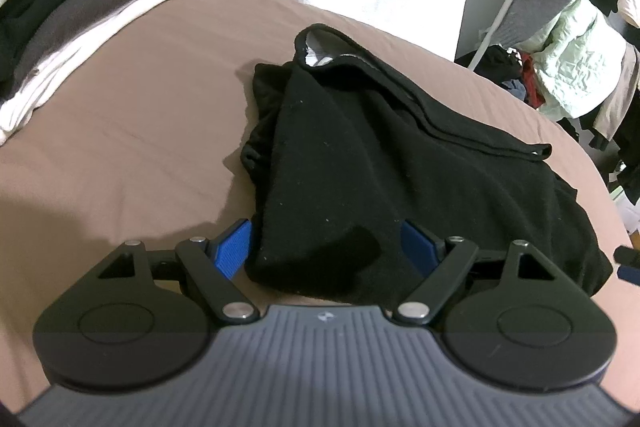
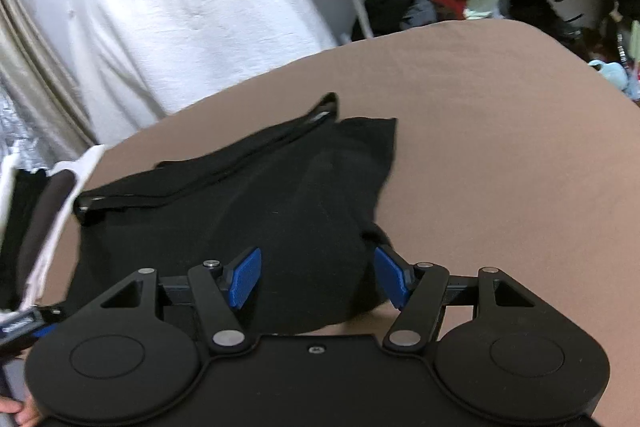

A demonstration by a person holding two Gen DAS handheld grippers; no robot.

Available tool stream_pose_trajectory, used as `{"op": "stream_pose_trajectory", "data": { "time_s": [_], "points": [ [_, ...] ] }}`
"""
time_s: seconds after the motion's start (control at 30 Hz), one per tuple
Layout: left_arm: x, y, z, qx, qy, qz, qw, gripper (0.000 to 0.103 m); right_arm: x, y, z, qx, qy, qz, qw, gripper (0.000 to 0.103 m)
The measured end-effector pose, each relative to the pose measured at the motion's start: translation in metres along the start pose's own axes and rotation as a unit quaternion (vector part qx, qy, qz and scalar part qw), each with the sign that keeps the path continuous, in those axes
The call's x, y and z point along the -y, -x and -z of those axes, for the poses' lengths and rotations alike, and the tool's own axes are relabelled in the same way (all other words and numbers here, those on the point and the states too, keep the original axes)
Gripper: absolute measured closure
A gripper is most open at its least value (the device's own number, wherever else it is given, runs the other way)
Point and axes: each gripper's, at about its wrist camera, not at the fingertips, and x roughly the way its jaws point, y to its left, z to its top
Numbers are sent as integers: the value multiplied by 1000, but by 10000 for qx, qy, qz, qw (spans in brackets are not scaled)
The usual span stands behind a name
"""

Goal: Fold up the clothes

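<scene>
Two grippers were in use, one per view, each with two blue pads. Nearest in the left view, the left gripper [image 1: 326,247] stood spread, its pads [image 1: 232,247] flanking the near edge of one black garment [image 1: 360,155] without pressing it. In the right view the right gripper [image 2: 318,277] was likewise spread, the garment's near fold lying between its pads [image 2: 244,277], neither pad pinching it. The garment lay bunched on the brown bed [image 1: 132,115], its waistband toward 12 o'clock. Farther off, the left view alone showed one stack [image 1: 76,7] of folded clothes at 10 o'clock, with black, grey and white layers; the right view caught only its edge at 9 o'clock. Only the right view showed fingertips [image 2: 18,413] at 7 o'clock. Both views showed white drapes [image 2: 192,11] at 12 o'clock and a heap [image 1: 568,67] of loose clothes at 2 o'clock.
</scene>
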Motion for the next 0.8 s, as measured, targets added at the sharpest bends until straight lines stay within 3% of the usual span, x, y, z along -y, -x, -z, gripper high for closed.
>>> {"op": "stream_pose_trajectory", "data": {
  "time_s": [0.1, 0.17, 0.27, 0.37, 0.43, 0.53, 0.8],
  "points": [
    [-1, 2, 1, -77, -43, -31, 10000, 22, -5, 13, -13, 83, 287, -17, 9996, 34],
    [-1, 5, 0, -108, -60, -47, 9999, 22, -9, 23, -21, 27, 831, -150, 9964, 34],
    [0, 11, -2, -76, -51, 32, 10000, 22, -12, 39, -32, -89, 1847, -471, 9816, 34],
    [1, 18, -4, -26, 26, 163, 9999, 22, 6, 39, -31, -405, 2383, -1073, 9644, 35],
    [1, 20, -5, -19, 56, 264, 9996, 22, 31, 27, -28, -566, 2198, -1342, 9646, 35],
    [-2, 19, -7, 2, 122, 318, 9994, 22, 60, 7, -28, -890, 1546, -1378, 9743, 35],
    [-30, -7, -17, -196, 719, 298, 9968, 21, 61, -39, -31, -714, 930, -1316, 9843, 35]
  ]
}}
